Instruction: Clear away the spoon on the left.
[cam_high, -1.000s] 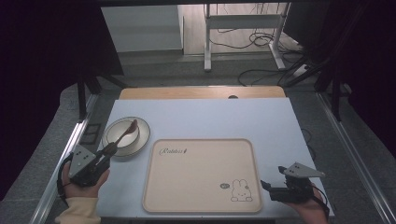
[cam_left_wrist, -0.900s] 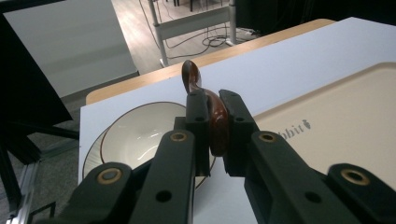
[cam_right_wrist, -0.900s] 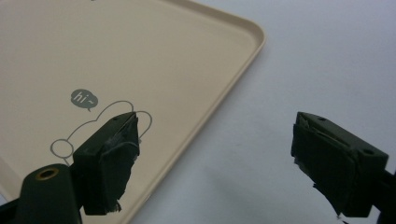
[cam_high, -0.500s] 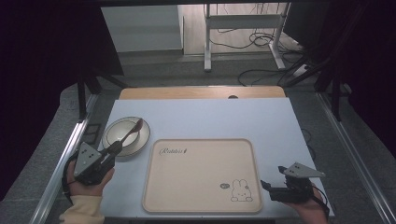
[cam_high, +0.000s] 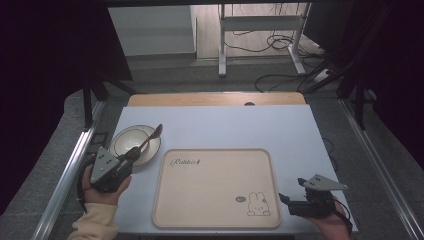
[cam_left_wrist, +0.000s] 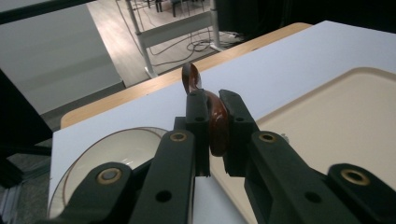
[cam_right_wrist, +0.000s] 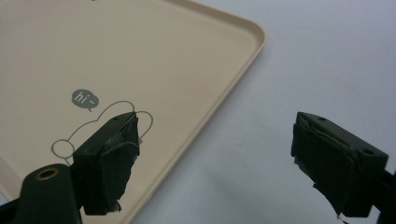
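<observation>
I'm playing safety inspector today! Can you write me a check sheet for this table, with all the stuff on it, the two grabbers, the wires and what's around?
Surface: white table top, with a wooden strip along its far edge.
Job's things: brown spoon clamped by its handle, bowl end up over the bowl; beige tray with a rabbit drawing lies flat, nothing on it.
Clutter: nothing seen.
Grippers: left gripper shut on the spoon; right gripper open, nothing between its jaws, by the tray's near right corner.
Cables: loose cables on the floor behind the table.
Surroundings: white metal stand behind, dark curtains at both sides.
</observation>
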